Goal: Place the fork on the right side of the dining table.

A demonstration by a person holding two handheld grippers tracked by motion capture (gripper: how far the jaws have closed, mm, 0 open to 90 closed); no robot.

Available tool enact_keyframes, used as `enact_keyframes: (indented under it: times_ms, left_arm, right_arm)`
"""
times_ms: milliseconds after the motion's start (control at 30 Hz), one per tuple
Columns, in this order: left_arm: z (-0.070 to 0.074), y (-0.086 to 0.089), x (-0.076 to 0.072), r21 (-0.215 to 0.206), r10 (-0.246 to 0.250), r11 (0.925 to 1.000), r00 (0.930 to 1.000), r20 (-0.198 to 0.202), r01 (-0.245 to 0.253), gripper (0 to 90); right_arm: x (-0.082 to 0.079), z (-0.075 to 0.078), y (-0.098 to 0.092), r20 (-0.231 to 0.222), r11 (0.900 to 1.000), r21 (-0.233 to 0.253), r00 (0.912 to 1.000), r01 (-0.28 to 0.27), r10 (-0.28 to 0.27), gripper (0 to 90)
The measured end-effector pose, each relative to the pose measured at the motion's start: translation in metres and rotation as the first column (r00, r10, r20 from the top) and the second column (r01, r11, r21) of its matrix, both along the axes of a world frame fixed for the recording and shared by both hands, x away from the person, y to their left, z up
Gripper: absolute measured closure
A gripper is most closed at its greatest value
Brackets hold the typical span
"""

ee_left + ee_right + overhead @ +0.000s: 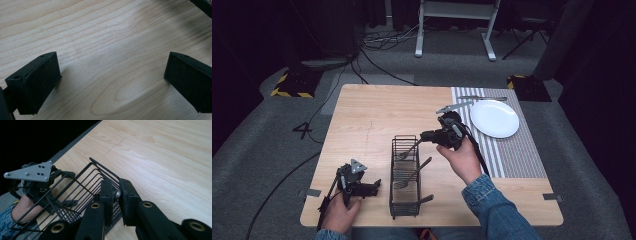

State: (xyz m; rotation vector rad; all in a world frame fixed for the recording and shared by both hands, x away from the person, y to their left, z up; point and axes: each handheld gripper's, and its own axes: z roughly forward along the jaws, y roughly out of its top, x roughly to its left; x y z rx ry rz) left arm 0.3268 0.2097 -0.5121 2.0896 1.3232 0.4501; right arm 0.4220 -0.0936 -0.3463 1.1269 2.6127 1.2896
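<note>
Steel spoon (410, 149): bowl down in the far end of the black wire caddy (405, 200), handle end pinched between the nearly closed jaws of your right gripper (117, 194). Caddy stands mid-table, holding two further utensils. Your left gripper (110, 80), jaws spread wide and empty, rests on the wooden table (372, 115) just beside the caddy. White plate (494, 118) sits on the striped placemat (517, 150), well apart.

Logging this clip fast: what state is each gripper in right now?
Left gripper: open, holding nothing, over the bare table.
Right gripper: closed on a spoon handle at the wire basket.
</note>
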Motion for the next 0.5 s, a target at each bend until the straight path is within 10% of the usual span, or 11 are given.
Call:
enact_keyframes:
  times_ms: [500]
  left_arm:
    - [0.000, 0.000, 0.000, 0.000, 0.000, 1.0000, 1.0000, 0.000, 0.000, 0.4]
  right_arm:
    - [-0.011, 0.034, -0.015, 0.042, 0.999, 0.045, 0.9991, 0.001, -0.003, 86.4]
